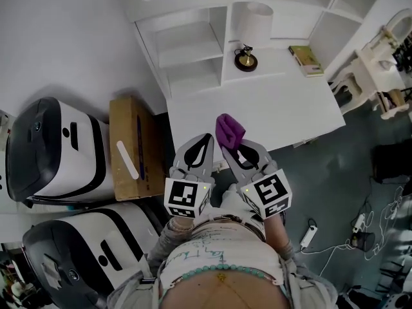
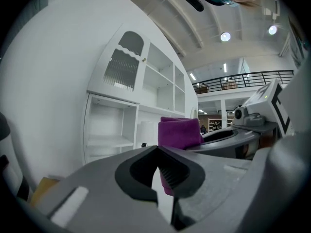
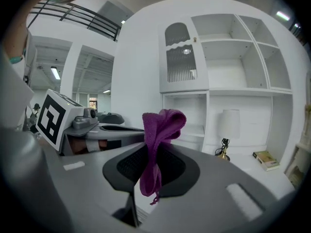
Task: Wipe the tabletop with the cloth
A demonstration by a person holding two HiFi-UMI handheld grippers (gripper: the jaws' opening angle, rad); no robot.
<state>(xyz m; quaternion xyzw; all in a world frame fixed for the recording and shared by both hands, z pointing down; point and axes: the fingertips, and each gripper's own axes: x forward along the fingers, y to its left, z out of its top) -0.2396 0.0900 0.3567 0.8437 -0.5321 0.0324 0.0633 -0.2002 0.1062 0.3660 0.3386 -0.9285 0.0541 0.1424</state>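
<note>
A purple cloth (image 1: 229, 131) sticks up from my right gripper (image 1: 226, 143), whose jaws are shut on it; in the right gripper view the cloth (image 3: 161, 129) is bunched above the tips and hangs down between them. My left gripper (image 1: 206, 138) is just to its left, shut with nothing in it (image 2: 158, 147). The left gripper view shows the cloth (image 2: 179, 131) close beside its tips. Both grippers are held near the person's body, over the front edge of the white tabletop (image 1: 270, 105).
At the back of the tabletop stand a white lamp (image 1: 255, 20), a small brass ornament (image 1: 245, 59) and a book (image 1: 306, 60). White shelves (image 1: 187, 53) rise at the left. A cardboard box (image 1: 132, 148) and two black-and-white machines (image 1: 58, 150) sit left; cables (image 1: 360, 230) lie right.
</note>
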